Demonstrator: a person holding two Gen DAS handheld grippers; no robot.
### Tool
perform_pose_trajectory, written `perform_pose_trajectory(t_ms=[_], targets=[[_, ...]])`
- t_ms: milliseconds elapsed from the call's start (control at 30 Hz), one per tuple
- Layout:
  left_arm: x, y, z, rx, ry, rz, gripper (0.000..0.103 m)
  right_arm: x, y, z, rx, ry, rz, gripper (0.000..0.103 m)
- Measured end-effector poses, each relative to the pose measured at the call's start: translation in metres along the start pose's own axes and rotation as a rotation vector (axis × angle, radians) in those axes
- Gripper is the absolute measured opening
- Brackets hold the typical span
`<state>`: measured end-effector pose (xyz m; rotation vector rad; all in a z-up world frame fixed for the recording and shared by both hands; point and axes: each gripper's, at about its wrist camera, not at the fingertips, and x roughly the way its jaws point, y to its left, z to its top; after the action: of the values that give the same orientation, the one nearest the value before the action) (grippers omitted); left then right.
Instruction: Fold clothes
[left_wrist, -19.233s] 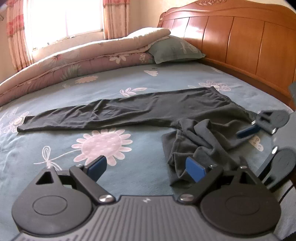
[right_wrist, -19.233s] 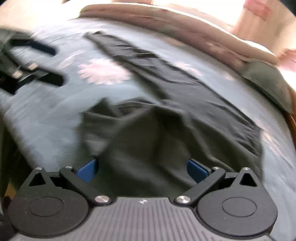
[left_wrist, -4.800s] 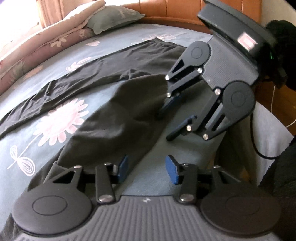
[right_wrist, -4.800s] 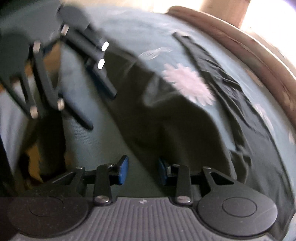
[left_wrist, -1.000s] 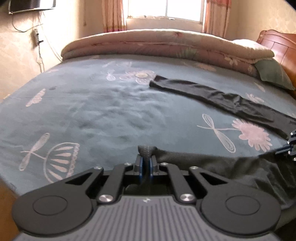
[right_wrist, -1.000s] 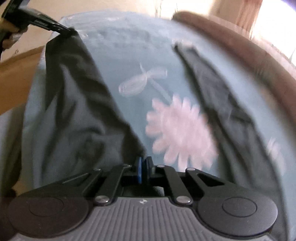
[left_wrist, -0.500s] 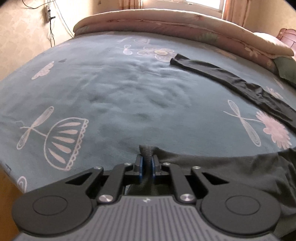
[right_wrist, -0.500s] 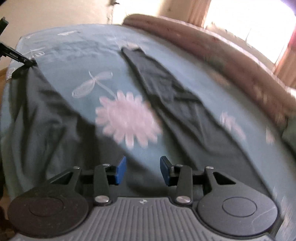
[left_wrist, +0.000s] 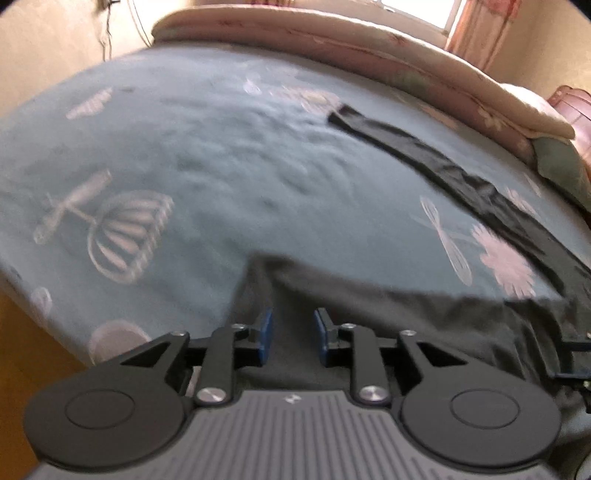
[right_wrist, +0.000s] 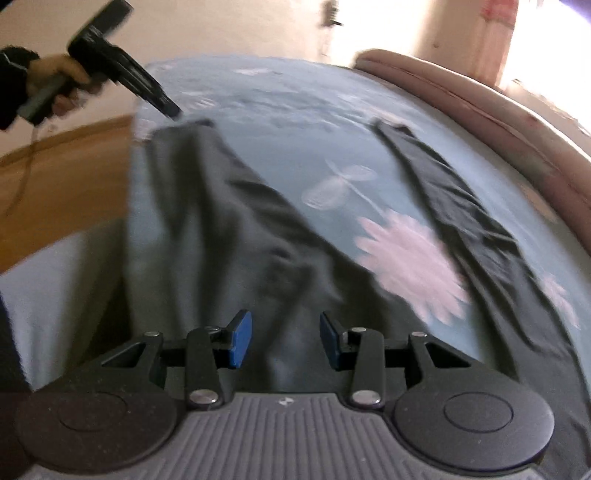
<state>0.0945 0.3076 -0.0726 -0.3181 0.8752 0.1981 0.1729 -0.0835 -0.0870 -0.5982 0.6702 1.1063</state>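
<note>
Motion blur smears the trousers (right_wrist: 258, 236) mid-frame; their waist, perhaps bunched, runs off the lower right edge.

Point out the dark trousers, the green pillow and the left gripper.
dark trousers (right_wrist: 236, 221), right wrist view, on the near leg.
green pillow (left_wrist: 557, 158), left wrist view, on its face.
left gripper (left_wrist: 291, 339), left wrist view, midway between its fingertips.

Bedspread (left_wrist: 207, 155) bare left of trousers (left_wrist: 424, 155); quilt (left_wrist: 369, 48) blocks far edge.
</note>
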Motion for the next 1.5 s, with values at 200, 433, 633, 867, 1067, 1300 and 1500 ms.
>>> perform_pose_trajectory(t_ms=[200,433,633,867,1067,1300,1500], targets=[[0.009,0.023,-0.026,-0.223,0.046,-0.057,0.028,0.01,0.032,0.012,-0.111,0.004,0.028,0.046],[0.023,0.05,-0.036,-0.467,0.025,-0.15,0.038,0.001,0.035,0.01,-0.084,0.009,0.018,0.049],[0.027,0.042,-0.035,-0.452,0.006,-0.081,0.017,-0.002,0.037,0.006,-0.065,0.012,0.004,0.05],[0.006,0.043,-0.036,-0.45,-0.018,-0.005,0.0,-0.006,0.036,0.005,-0.057,0.008,-0.012,0.051],[-0.036,0.058,-0.032,-0.397,-0.06,0.022,0.0,-0.001,0.033,0.006,-0.055,0.013,0.007,0.052],[-0.011,0.042,-0.034,-0.385,0.026,-0.072,0.02,0.023,0.063,0.03,-0.186,-0.022,0.043,0.052],[0.018,0.059,-0.048,-0.6,0.051,-0.176,0.032,0.043,0.091,0.06,-0.317,-0.058,0.097,0.052]])
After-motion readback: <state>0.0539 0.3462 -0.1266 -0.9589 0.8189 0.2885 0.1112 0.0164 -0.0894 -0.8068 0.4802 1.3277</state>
